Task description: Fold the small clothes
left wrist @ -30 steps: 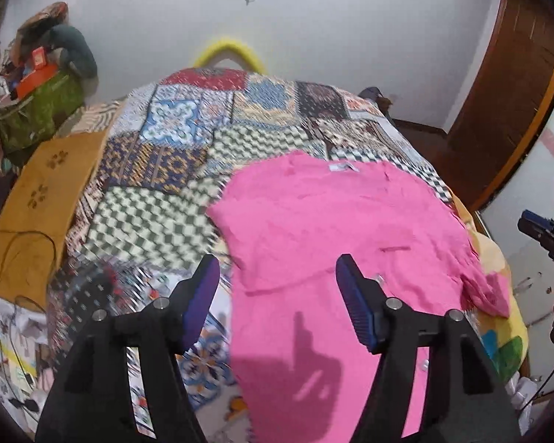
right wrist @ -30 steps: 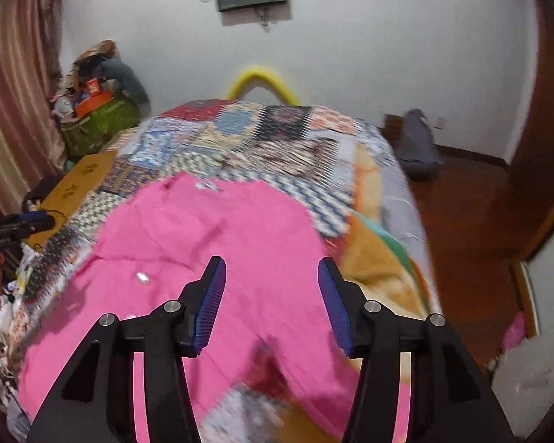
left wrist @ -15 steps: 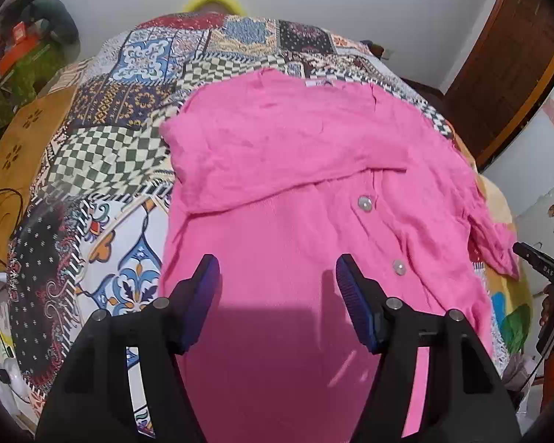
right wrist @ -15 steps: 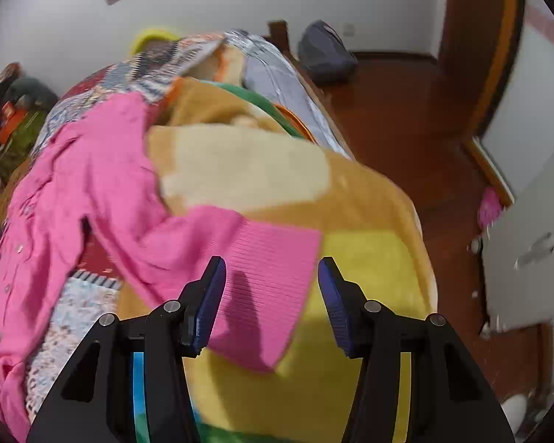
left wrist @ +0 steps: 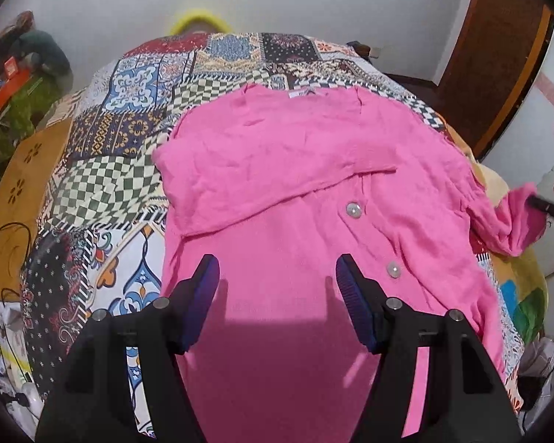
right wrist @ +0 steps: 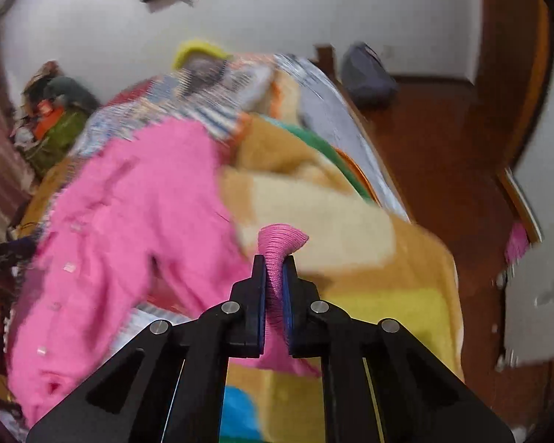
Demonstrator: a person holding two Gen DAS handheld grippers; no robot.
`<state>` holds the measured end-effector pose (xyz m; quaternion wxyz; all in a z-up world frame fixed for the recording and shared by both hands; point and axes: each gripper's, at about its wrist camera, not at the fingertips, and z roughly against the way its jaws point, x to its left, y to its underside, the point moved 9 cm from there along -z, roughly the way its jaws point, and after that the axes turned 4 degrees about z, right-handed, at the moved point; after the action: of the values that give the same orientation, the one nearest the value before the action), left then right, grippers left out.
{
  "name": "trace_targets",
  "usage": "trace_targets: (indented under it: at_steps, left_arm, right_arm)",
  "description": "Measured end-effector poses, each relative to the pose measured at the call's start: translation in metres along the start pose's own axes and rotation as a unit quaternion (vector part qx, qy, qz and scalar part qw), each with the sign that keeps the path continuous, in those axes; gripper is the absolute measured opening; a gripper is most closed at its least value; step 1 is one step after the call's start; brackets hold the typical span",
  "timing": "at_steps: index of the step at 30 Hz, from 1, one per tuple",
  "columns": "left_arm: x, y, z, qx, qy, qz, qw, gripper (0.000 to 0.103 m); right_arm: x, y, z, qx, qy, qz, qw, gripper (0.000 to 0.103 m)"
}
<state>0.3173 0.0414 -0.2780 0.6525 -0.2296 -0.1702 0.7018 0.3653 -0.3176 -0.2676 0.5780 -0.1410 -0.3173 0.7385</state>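
Our right gripper (right wrist: 274, 288) has its pads clamped flat on the ribbed cuff (right wrist: 281, 238) of the pink cardigan (left wrist: 295, 192), the knit bunched and flaring just beyond the fingertips. The grip looks sound, so the thing to do well here is, in our judgement, to carry that sleeve inward across the cardigan's buttoned front in a low, even sweep, keeping the cuff from twisting so that the sleeve lands flat and not roped. Lifting too high would likely drag the whole cardigan across the patchwork quilt (left wrist: 125, 155). From the cuff, the sleeve runs away to the left of the fingers into the cardigan's body, which lies spread on the quilt; below and to the right of the fingers lies a tan and yellow blanket (right wrist: 369, 258) at the bed's edge. Our left gripper (left wrist: 277, 280) stands wide, nothing between its pads, poised above the lower front of the cardigan, with two pearly buttons (left wrist: 354, 209) just beyond and right of its right fingertip. We would set it down to pin the fabric while the sleeve crosses. Both grippers point steeply down toward the bed.
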Motion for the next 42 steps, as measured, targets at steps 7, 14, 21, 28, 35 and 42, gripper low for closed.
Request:
trace_targets:
  at_steps: [7, 14, 21, 28, 35, 42]
  left_arm:
    - [0.016, -0.007, 0.014, -0.021, 0.003, 0.016, 0.9996, 0.065]
    - [0.053, -0.007, 0.03, -0.041, -0.009, 0.033, 0.9986, 0.065]
    - [0.089, -0.002, 0.035, -0.036, -0.016, 0.062, 0.9973, 0.065]
    - [0.094, -0.004, 0.029, -0.027, -0.003, 0.082, 0.9963, 0.065]
    - [0.064, -0.022, 0.001, -0.008, 0.032, 0.082, 0.9961, 0.065]
    - [0.04, -0.041, -0.055, 0.04, 0.067, 0.103, 0.9916, 0.045]
  right_arm:
    - [0.095, -0.085, 0.03, -0.064, -0.062, 0.073, 0.993, 0.007]
    - [0.208, -0.115, 0.001, -0.052, -0.124, 0.147, 0.98, 0.007]
    - [0.289, -0.092, -0.047, -0.005, -0.169, 0.198, 0.966, 0.008]
    - [0.299, -0.078, -0.049, 0.004, -0.172, 0.222, 0.96, 0.036]
    - [0.229, -0.09, -0.035, -0.023, -0.107, 0.197, 0.974, 0.044]
    - [0.14, -0.08, -0.049, 0.002, -0.05, 0.139, 0.989, 0.044]
